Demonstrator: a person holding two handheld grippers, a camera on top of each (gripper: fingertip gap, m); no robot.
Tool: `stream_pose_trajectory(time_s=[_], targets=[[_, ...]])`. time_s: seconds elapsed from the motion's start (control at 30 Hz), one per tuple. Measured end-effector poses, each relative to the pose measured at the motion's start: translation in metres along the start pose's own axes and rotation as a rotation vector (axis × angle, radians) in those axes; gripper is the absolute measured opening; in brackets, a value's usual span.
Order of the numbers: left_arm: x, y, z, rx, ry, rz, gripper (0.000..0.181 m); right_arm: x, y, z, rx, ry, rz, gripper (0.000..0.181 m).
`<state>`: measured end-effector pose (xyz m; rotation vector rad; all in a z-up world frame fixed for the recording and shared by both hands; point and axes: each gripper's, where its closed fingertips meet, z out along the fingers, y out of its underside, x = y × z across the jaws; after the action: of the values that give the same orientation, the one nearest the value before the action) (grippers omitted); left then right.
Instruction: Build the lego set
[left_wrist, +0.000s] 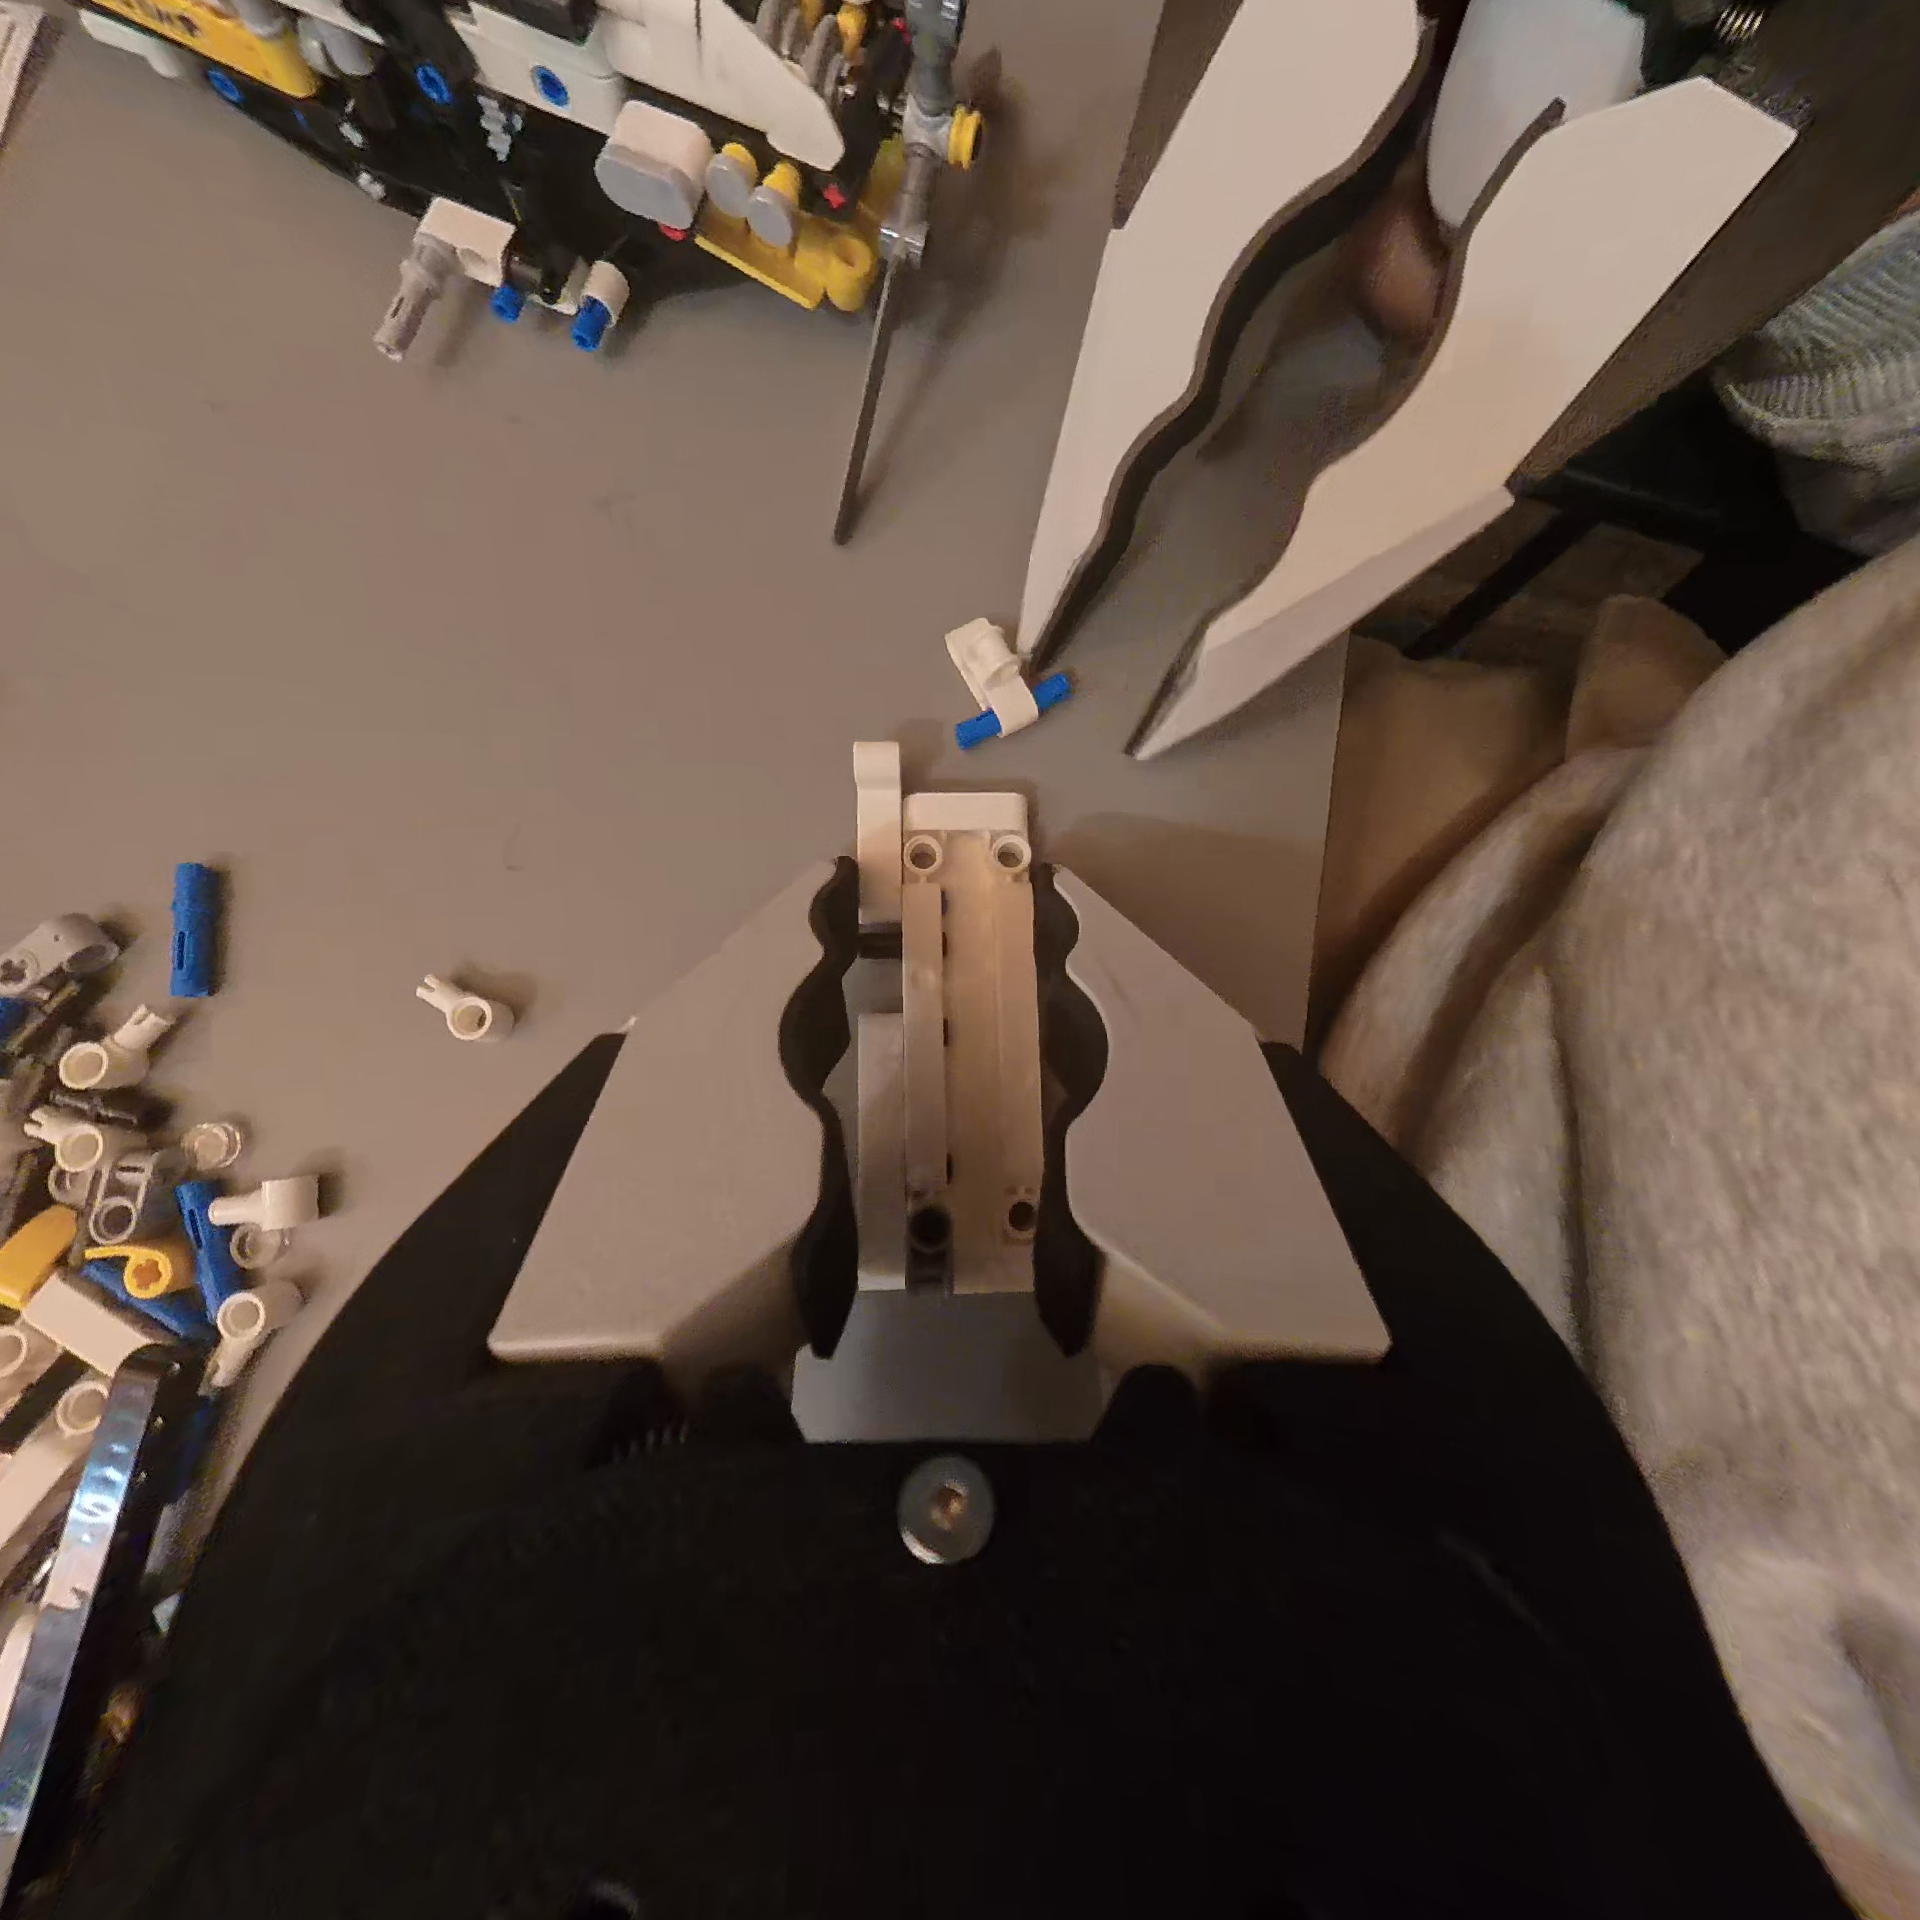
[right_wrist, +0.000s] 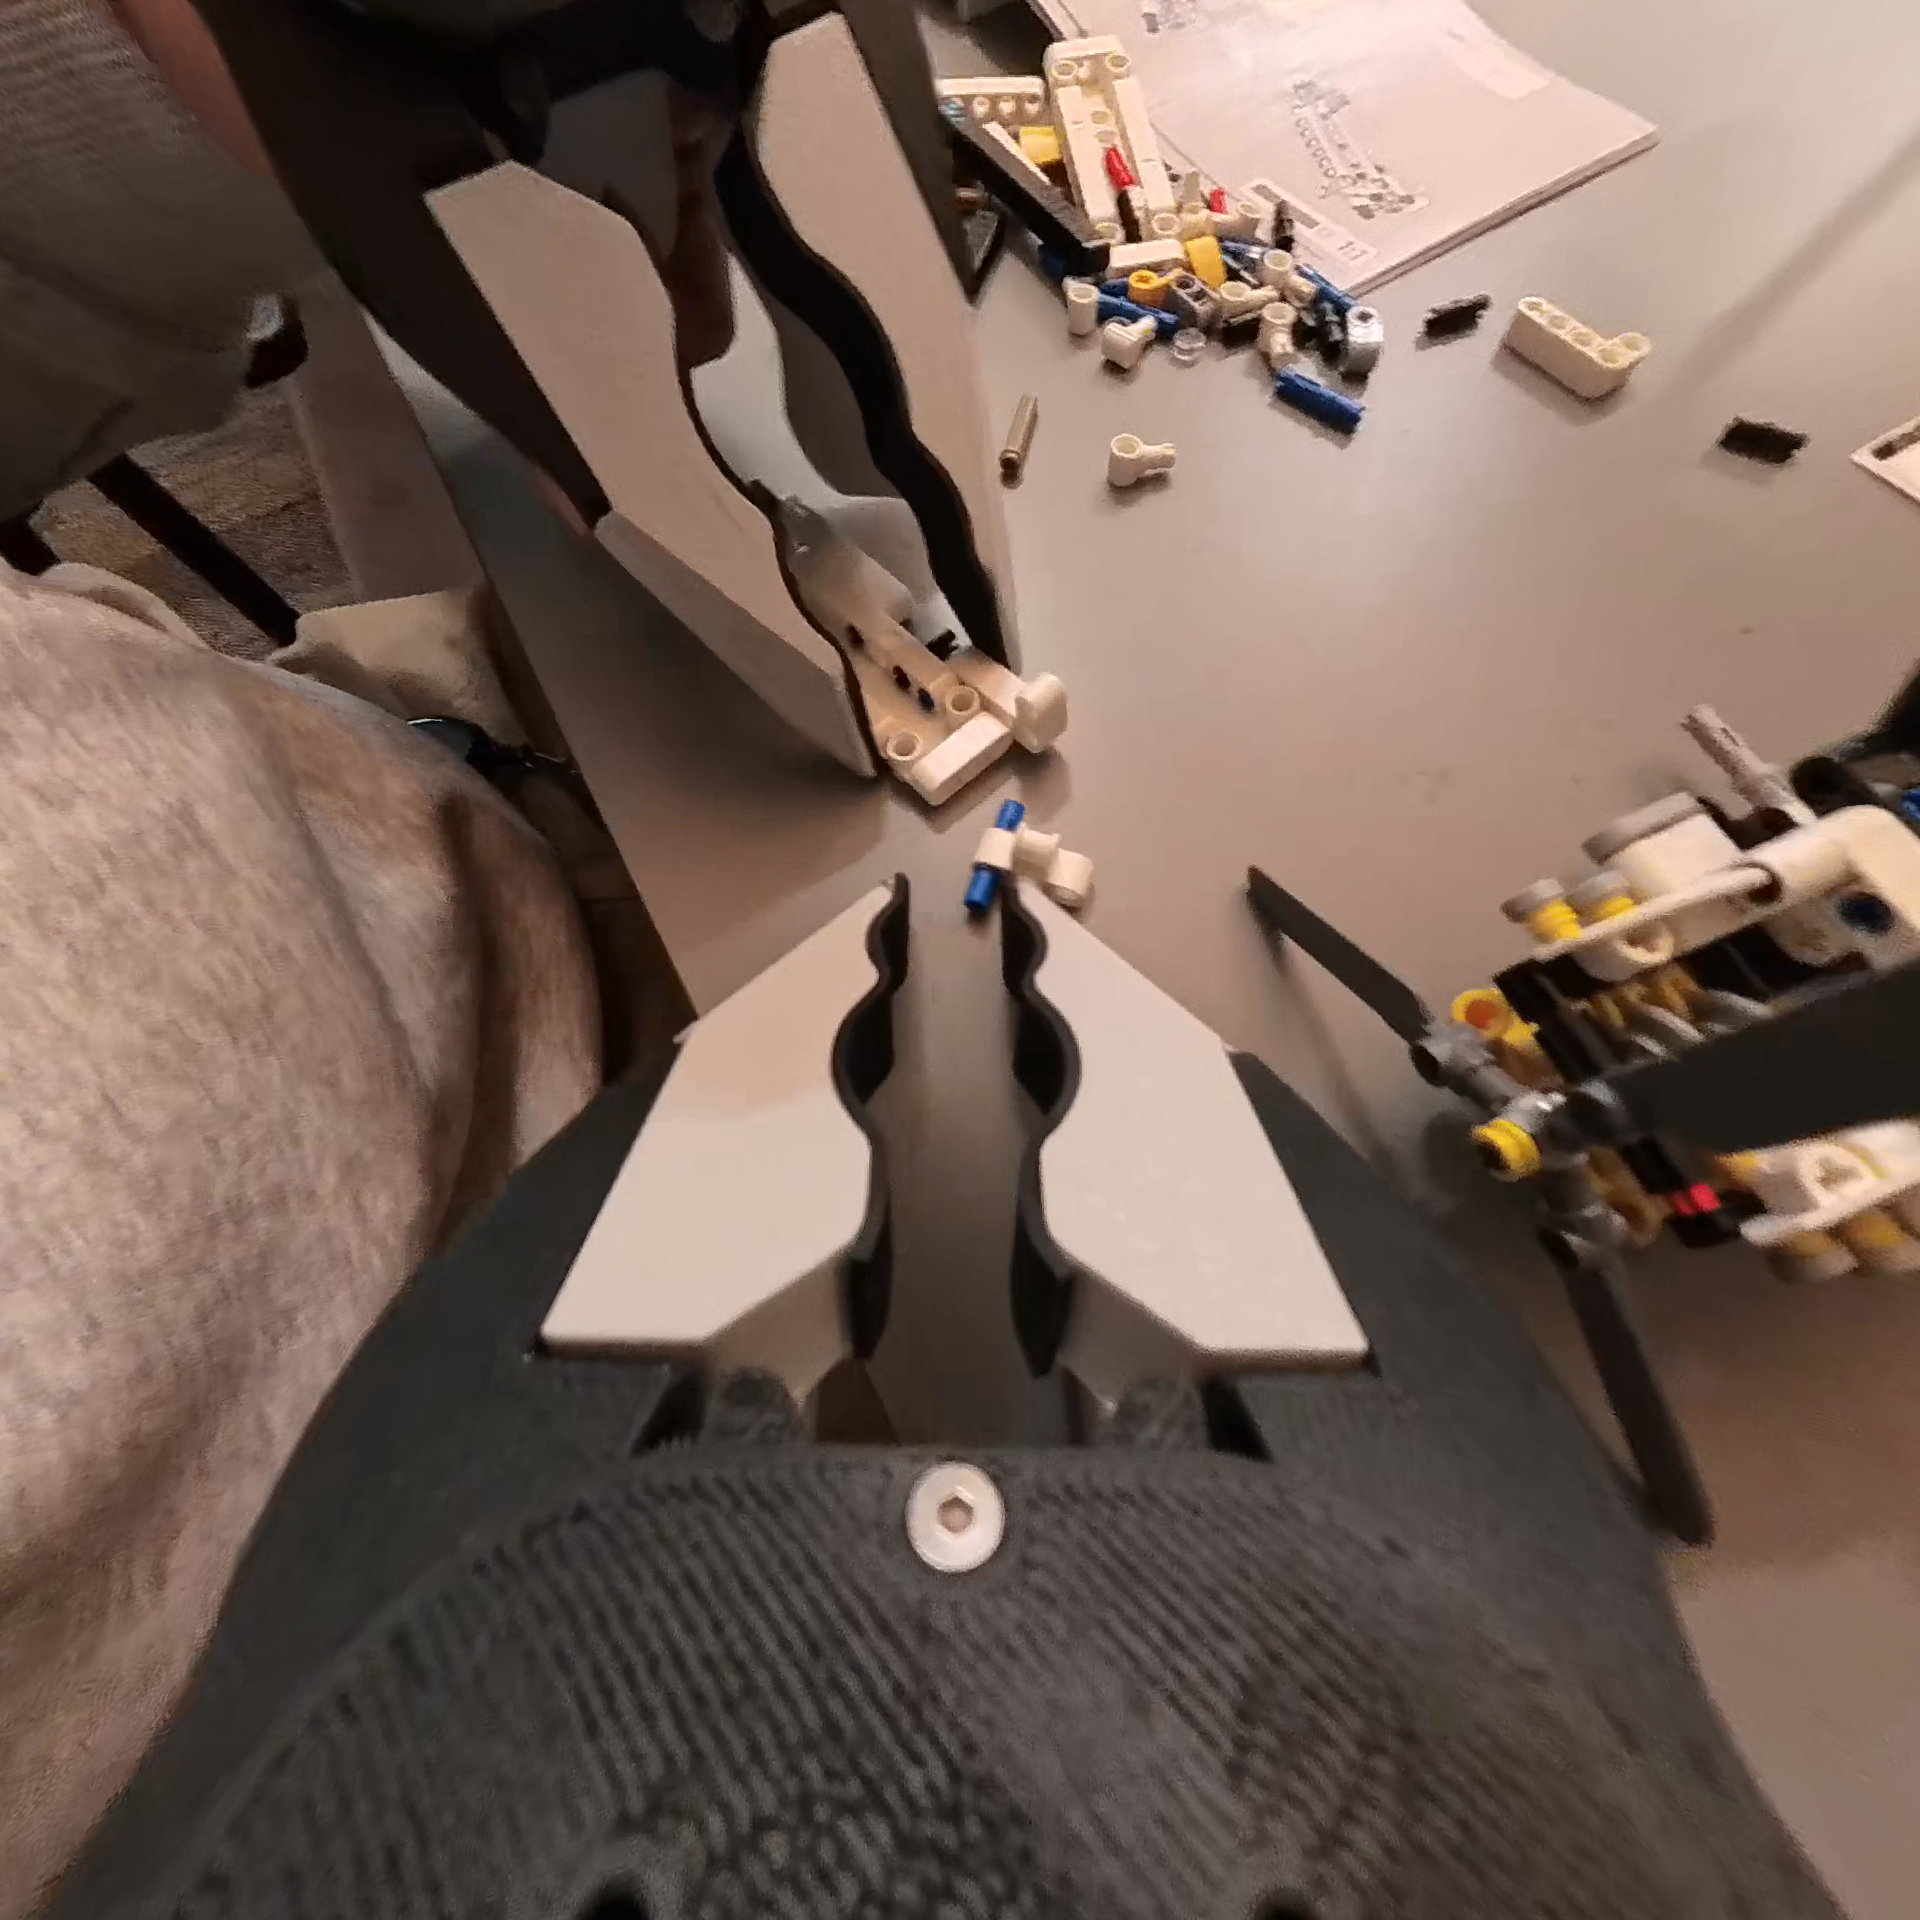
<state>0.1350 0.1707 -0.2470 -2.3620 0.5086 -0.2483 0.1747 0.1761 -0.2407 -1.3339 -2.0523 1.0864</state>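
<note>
My left gripper (left_wrist: 943, 868) is shut on a white panel assembly (left_wrist: 961, 1039) of long beams, its end sticking out past the fingertips; it also shows in the right wrist view (right_wrist: 940, 717). A small white connector with a blue pin (left_wrist: 1003, 686) lies on the grey table just beyond it and just ahead of my right gripper (right_wrist: 951, 899), which is open and empty with a narrow gap. The right gripper shows in the left wrist view (left_wrist: 1086, 707), fingertips touching down by the connector. The half-built model (left_wrist: 623, 135) stands at the far left, and at the right in the right wrist view (right_wrist: 1683, 1049).
A pile of loose pieces (left_wrist: 114, 1216) lies at the left; in the right wrist view the pile (right_wrist: 1195, 260) sits beside an instruction booklet (right_wrist: 1351, 114). A blue pin (left_wrist: 194, 930) and a white connector (left_wrist: 473, 1008) lie apart. The person's grey sleeve (left_wrist: 1662, 1039) lies along the table's right edge. The tips of one gripper are about 5 cm away from the tips of the other.
</note>
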Motion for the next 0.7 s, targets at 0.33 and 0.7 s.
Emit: stream_pose_trajectory(time_s=[0.33, 0.7], targets=[[0.0020, 0.0006, -0.0008, 0.001, 0.057, 0.047, 0.033, 0.0061, -0.0022, 0.0057, -0.013, 0.056, 0.002, 0.005], [0.0035, 0.0011, -0.0015, 0.036, 0.062, 0.073, 0.033, 0.0043, -0.0015, 0.0041, -0.010, 0.013, 0.024, 0.003]])
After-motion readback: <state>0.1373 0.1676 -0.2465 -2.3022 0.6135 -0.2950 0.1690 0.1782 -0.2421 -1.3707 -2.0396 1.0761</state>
